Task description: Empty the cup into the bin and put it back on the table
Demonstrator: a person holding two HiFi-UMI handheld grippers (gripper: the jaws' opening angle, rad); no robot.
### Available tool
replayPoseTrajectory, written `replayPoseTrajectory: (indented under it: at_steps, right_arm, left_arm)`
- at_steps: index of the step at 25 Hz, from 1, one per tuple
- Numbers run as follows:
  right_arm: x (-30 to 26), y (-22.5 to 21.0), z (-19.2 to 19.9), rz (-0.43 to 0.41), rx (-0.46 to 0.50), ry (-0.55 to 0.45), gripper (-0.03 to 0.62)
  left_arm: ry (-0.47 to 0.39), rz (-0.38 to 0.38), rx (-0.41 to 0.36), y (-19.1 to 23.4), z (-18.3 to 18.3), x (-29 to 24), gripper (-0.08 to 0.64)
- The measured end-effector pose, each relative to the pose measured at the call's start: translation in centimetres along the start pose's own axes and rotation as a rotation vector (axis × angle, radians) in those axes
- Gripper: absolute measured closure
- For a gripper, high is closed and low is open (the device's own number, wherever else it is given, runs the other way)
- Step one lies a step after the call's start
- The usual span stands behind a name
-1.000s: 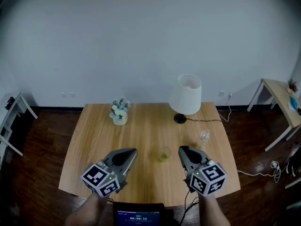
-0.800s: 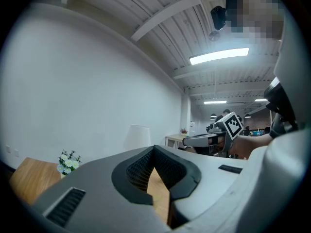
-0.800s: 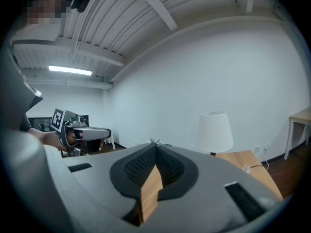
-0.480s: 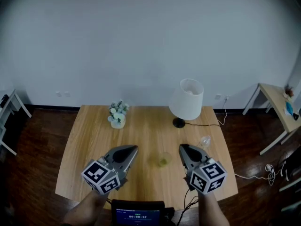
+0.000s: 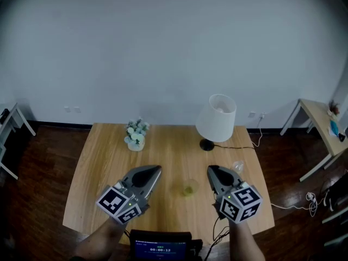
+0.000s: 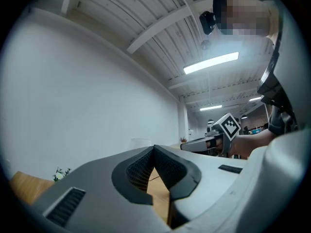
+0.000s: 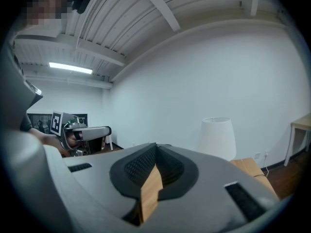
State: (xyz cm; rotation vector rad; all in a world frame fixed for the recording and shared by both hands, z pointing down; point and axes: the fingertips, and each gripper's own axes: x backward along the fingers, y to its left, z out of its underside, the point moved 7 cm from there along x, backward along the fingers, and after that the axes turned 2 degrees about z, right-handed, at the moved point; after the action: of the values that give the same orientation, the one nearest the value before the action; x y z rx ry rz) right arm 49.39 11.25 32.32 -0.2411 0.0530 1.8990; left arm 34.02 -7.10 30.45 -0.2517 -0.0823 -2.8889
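Cup [image 5: 188, 189] btwn L fingers [image 5: 148, 175], R fingers [image 5: 217, 177], untouched

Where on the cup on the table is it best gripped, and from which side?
Across its side wall, coming in level from the near edge of the table: the cup seems to stand upright with bare wood around it. The right gripper, now shut, must open its fingers first.

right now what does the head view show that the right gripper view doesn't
Only the head view: the cup standing between the left gripper and the right gripper, and the flowers. Only the right gripper view: the ceiling light and its own shut fingers up close. Both: the lamp, the table and the left gripper.
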Motion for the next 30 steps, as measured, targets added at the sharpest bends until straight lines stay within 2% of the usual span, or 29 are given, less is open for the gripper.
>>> replayPoseTrajectory:
  at_steps: [7,9,16,20,23,28,30]
  right_arm:
    - [-0.8,-0.7,1.1,0.008,-0.009,0.005,0.589]
    - [-1.4,-0.9,1.9,0.000,-0.012,0.021,0.524]
    - [-3.2,-1.9,5.6,-0.020,-0.028,0.112,0.402]
    - [-4.0,-2.3,7.7,-0.025,-0.031,0.154,0.396]
    - [-4.4,-2.6,9.1,-0.027,-0.035,0.190,0.356]
    - [-5.0,-3.0,11.0,-0.022,-0.048,0.220,0.356]
    - [-5.3,-3.1,12.0,-0.028,-0.053,0.241,0.313]
  left_arm:
    - [0.024,-0.016,0.002,0.7,1.2,-0.1,0.569]
    - [0.032,-0.021,0.007,0.9,1.8,-0.1,0.569]
    - [0.077,-0.046,0.031,1.3,4.3,-0.1,0.569]
    - [0.100,-0.057,0.041,1.5,5.6,-0.2,0.569]
    - [0.120,-0.063,0.051,1.5,6.6,-0.3,0.569]
    - [0.150,-0.087,0.074,1.6,8.4,-0.5,0.569]
    - [0.162,-0.099,0.086,1.8,9.3,-0.6,0.569]
